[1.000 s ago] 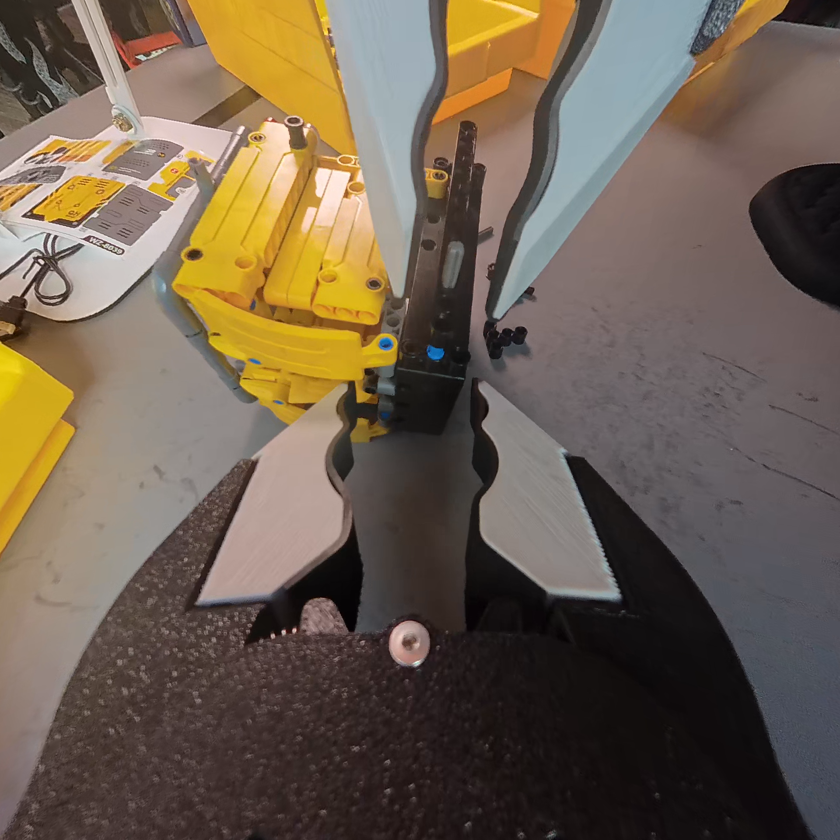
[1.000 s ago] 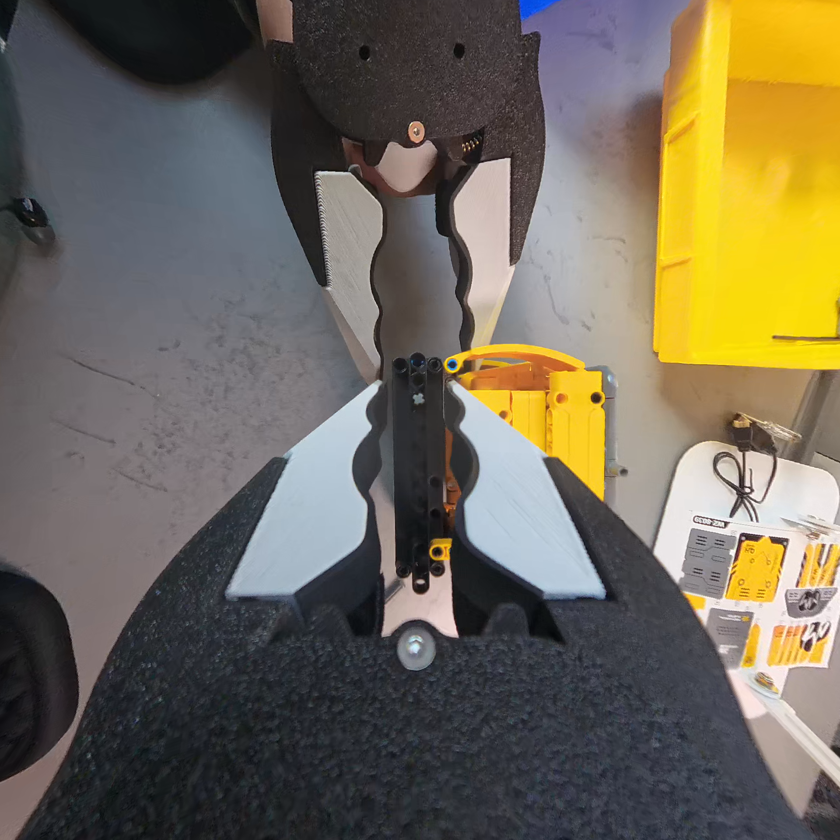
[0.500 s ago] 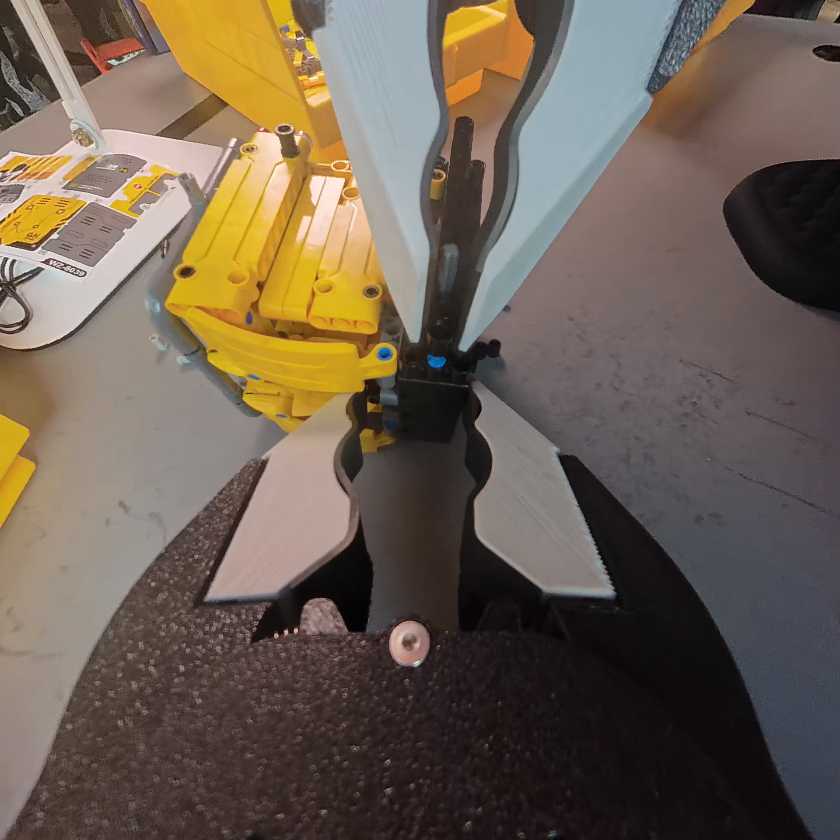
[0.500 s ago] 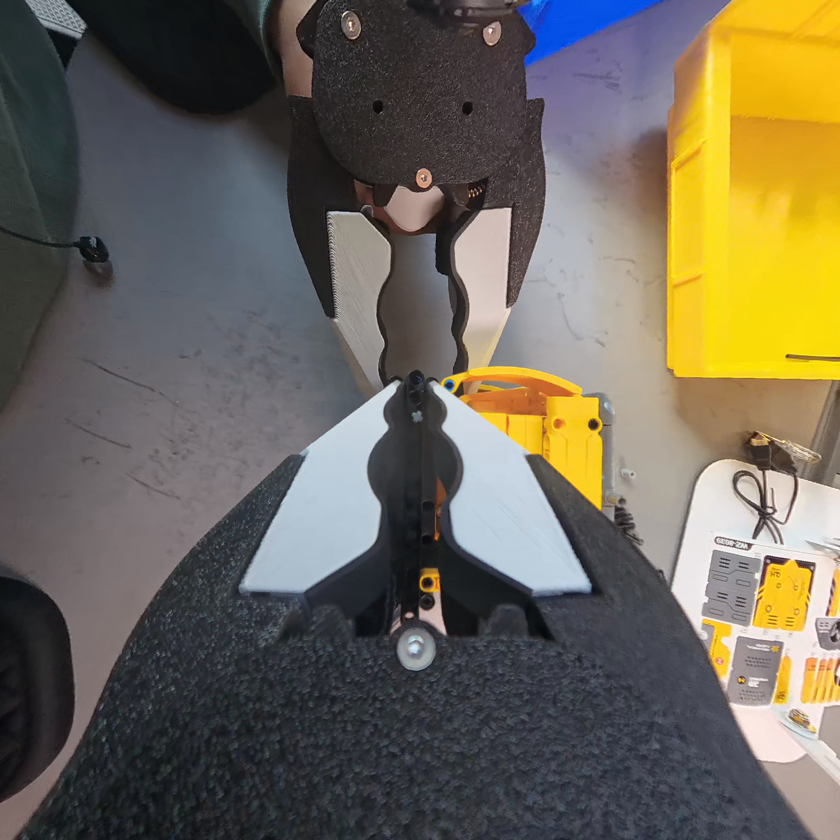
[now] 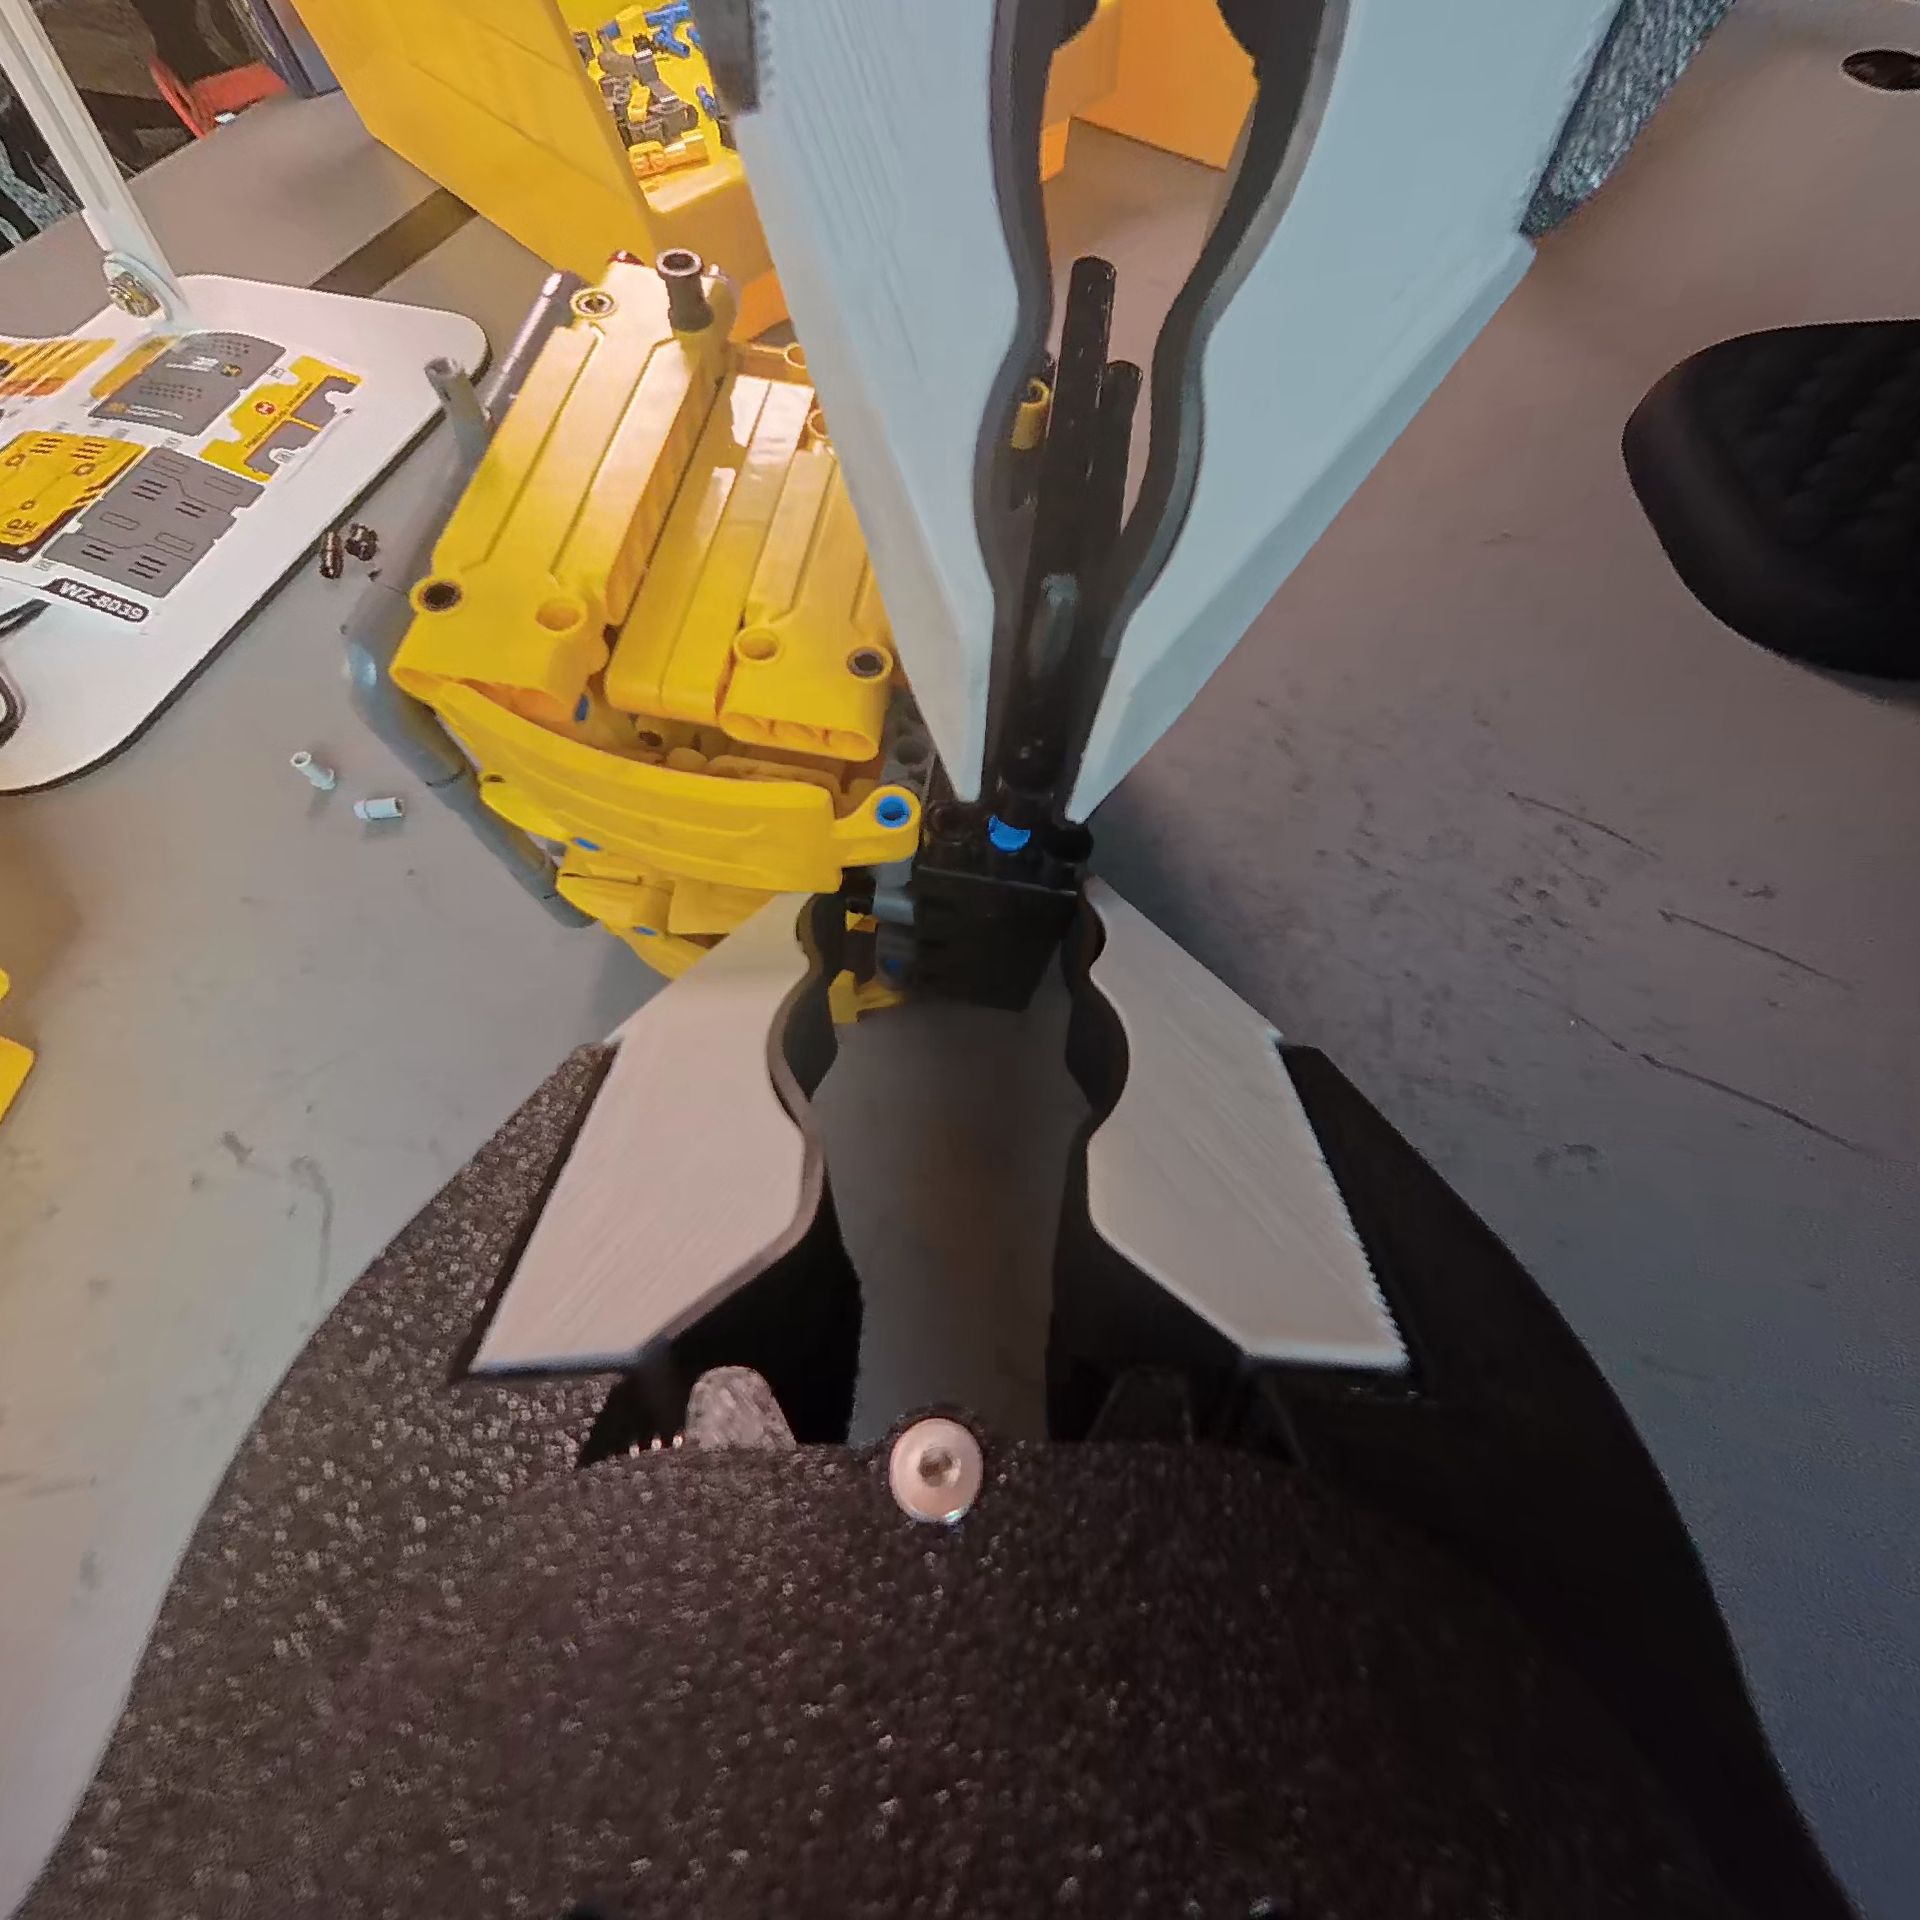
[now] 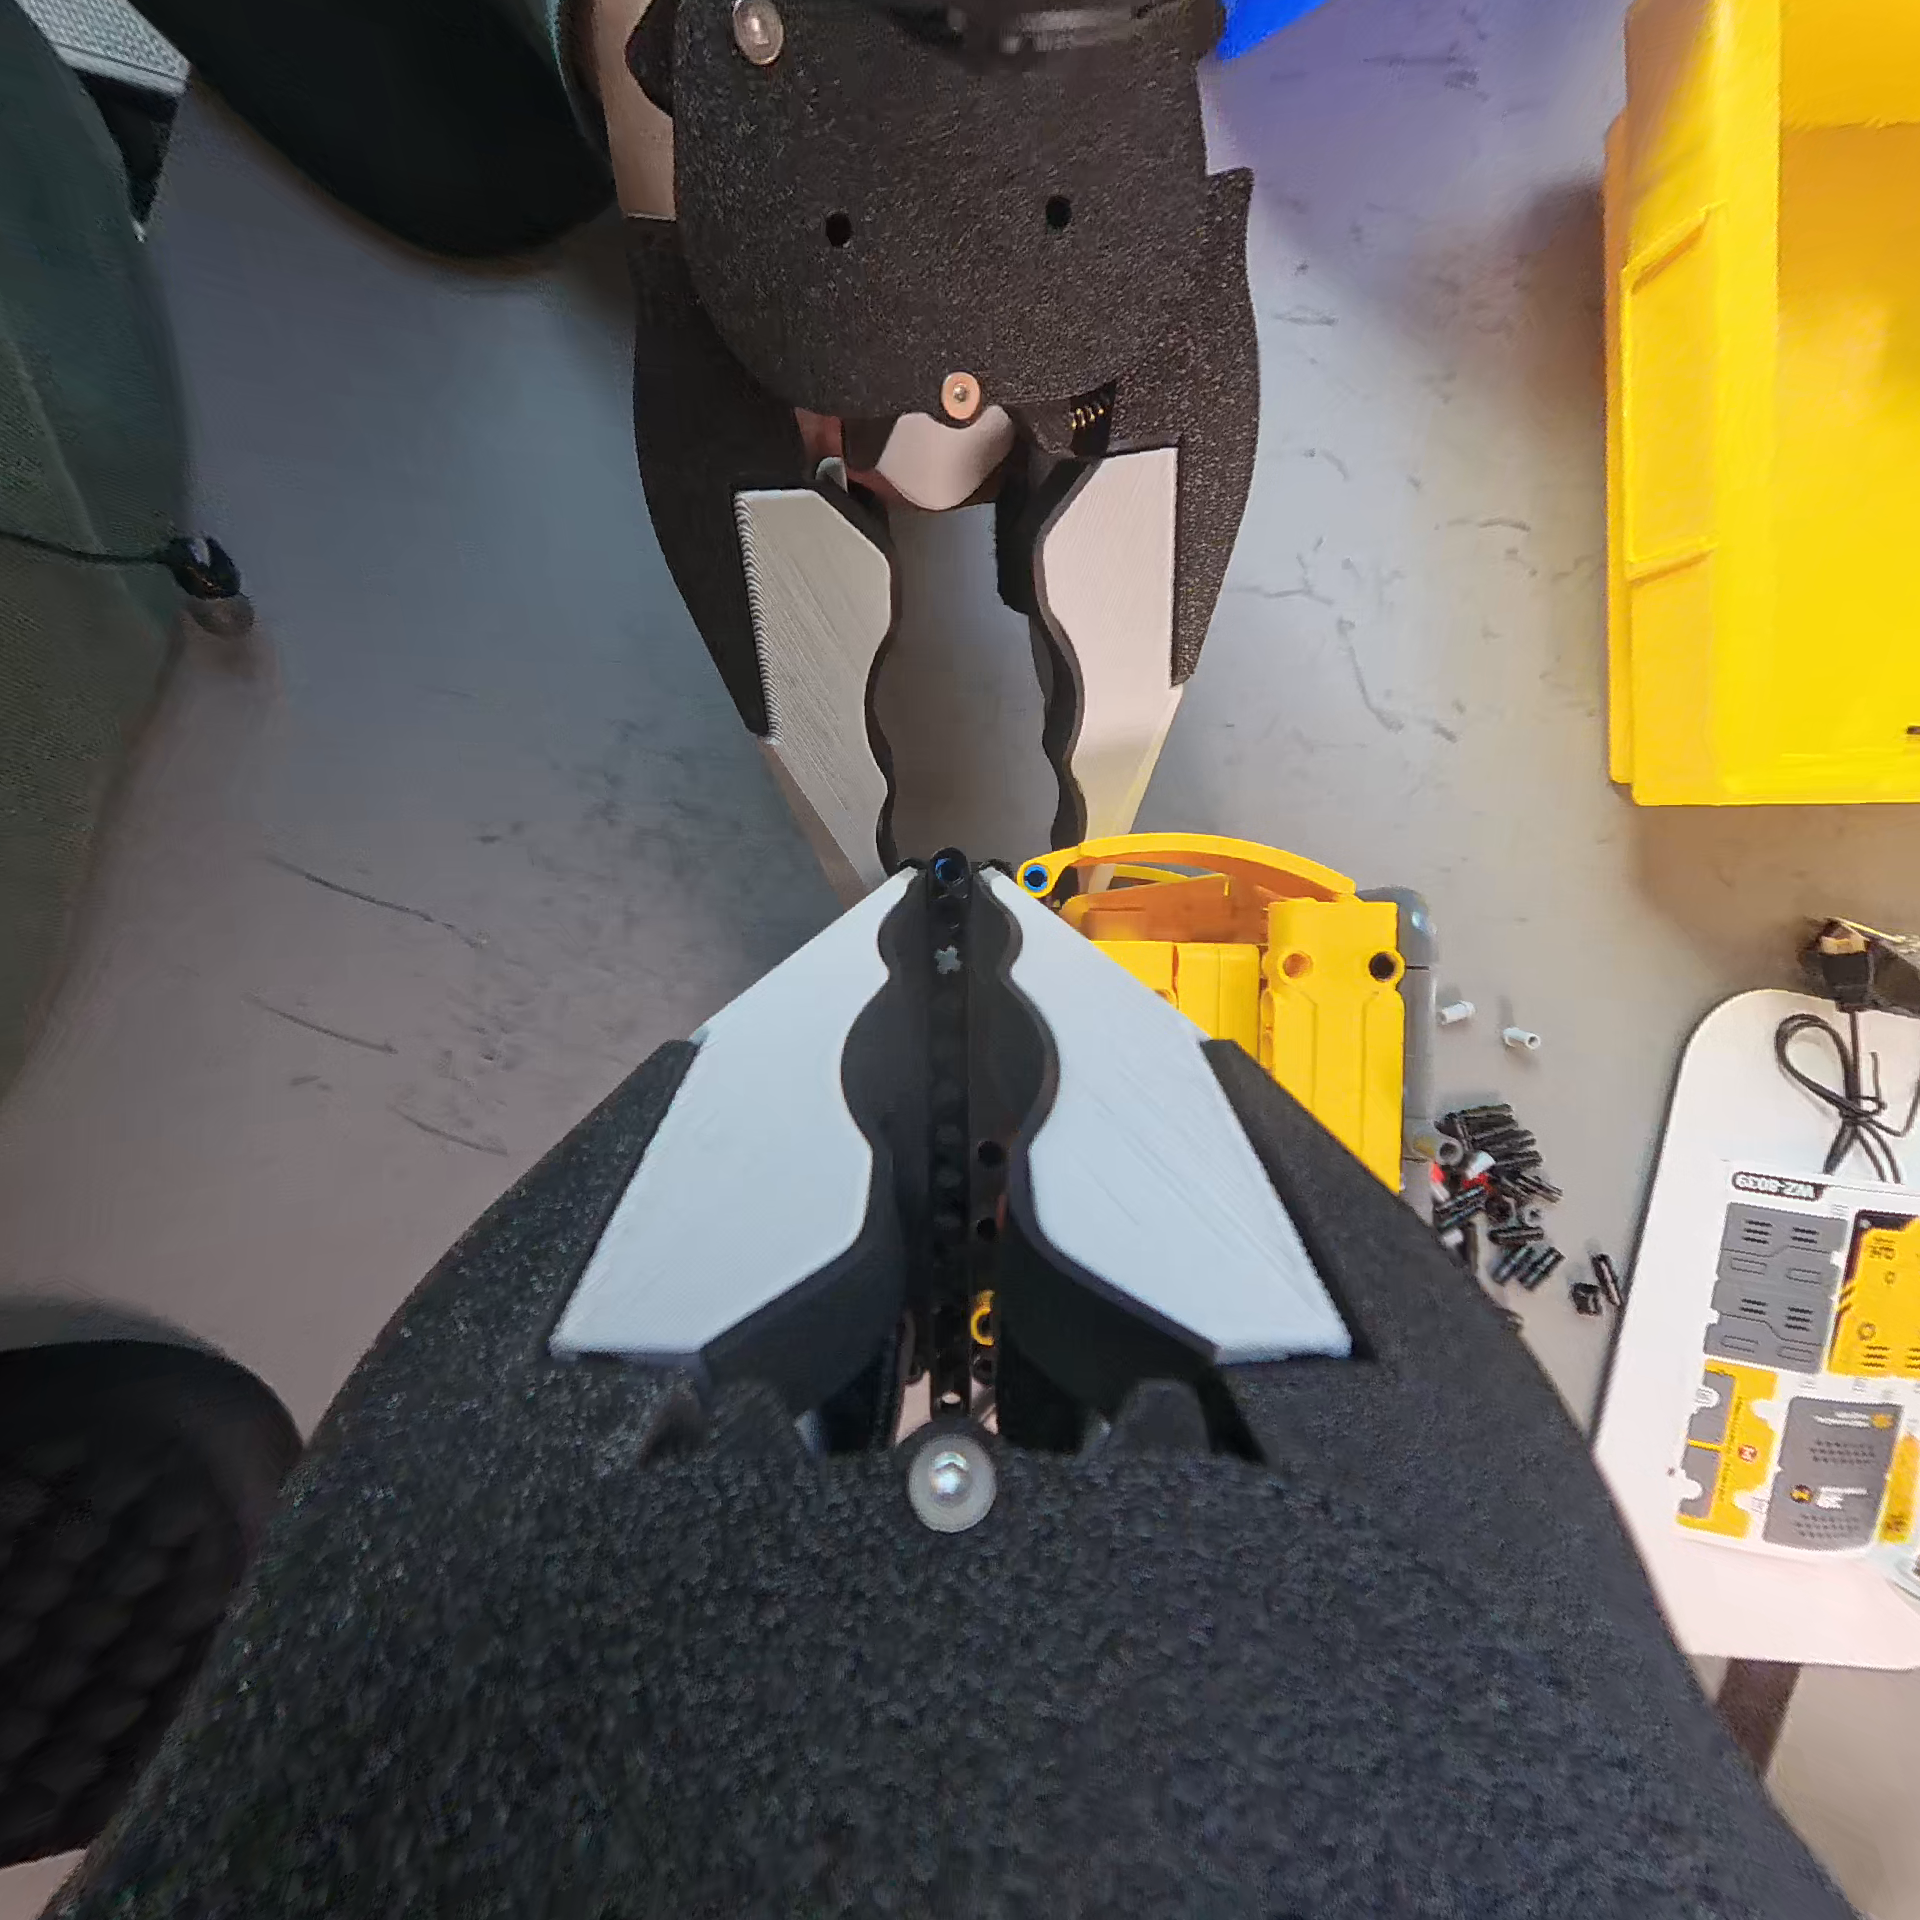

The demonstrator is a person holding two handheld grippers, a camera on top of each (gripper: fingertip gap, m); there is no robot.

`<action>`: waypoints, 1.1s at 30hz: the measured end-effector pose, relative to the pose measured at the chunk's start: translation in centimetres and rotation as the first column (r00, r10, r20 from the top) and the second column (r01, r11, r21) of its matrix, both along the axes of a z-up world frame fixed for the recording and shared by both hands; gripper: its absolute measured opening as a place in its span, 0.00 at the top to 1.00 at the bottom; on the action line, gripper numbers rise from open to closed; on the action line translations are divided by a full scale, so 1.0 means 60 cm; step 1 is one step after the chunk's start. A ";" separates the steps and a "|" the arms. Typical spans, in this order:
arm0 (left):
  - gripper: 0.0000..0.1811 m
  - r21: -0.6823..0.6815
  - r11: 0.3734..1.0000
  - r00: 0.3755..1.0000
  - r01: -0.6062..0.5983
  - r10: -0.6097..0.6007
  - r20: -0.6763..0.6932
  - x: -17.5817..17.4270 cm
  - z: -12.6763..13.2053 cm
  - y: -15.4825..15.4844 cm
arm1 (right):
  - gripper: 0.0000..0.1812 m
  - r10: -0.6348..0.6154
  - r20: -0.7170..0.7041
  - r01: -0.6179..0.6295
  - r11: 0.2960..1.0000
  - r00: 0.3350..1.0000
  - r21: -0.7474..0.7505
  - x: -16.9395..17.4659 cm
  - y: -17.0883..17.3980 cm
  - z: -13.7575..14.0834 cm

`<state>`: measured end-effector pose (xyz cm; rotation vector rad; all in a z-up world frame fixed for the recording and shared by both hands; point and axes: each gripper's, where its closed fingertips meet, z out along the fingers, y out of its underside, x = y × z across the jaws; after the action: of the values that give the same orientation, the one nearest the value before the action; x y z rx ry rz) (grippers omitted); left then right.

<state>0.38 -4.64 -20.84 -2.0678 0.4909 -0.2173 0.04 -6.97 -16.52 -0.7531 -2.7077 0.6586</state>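
Where the left wrist view looks along the grey table, the left gripper stands apart, its tips flanking the near end of the black beam stack that adjoins the yellow brick model. From above, the right gripper is clamped on that stack. Only here are the brick-filled yellow bin behind the model and two grey pins visible.

Seen from the right wrist view, the right gripper pinches the stack lengthwise. A firm, square squeeze seems wise. Only here does a pile of black pins beside the model show.
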 end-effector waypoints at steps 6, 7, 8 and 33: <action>0.79 -0.004 1.000 1.000 0.012 -0.012 -0.003 0.001 0.001 -0.002 | 0.97 0.031 -0.007 -0.031 0.998 0.999 0.063 -0.001 0.000 -0.001; 0.79 -0.006 1.000 1.000 0.010 -0.010 -0.006 0.000 0.000 -0.002 | 0.97 0.024 0.002 -0.024 0.998 1.000 0.055 -0.001 -0.001 -0.001; 0.79 -0.010 1.000 1.000 0.006 -0.006 0.000 0.000 0.000 -0.002 | 0.97 0.009 0.014 -0.010 0.999 1.000 0.035 -0.001 -0.002 -0.002; 0.82 -0.026 0.999 0.999 -0.025 0.024 -0.027 -0.005 0.003 -0.003 | 0.97 -0.065 0.014 0.064 0.994 0.998 0.090 -0.009 0.001 -0.006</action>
<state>0.09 -4.84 -20.65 -2.1034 0.4805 -0.1828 -0.48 -6.92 -16.87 -0.8235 -2.6951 0.5153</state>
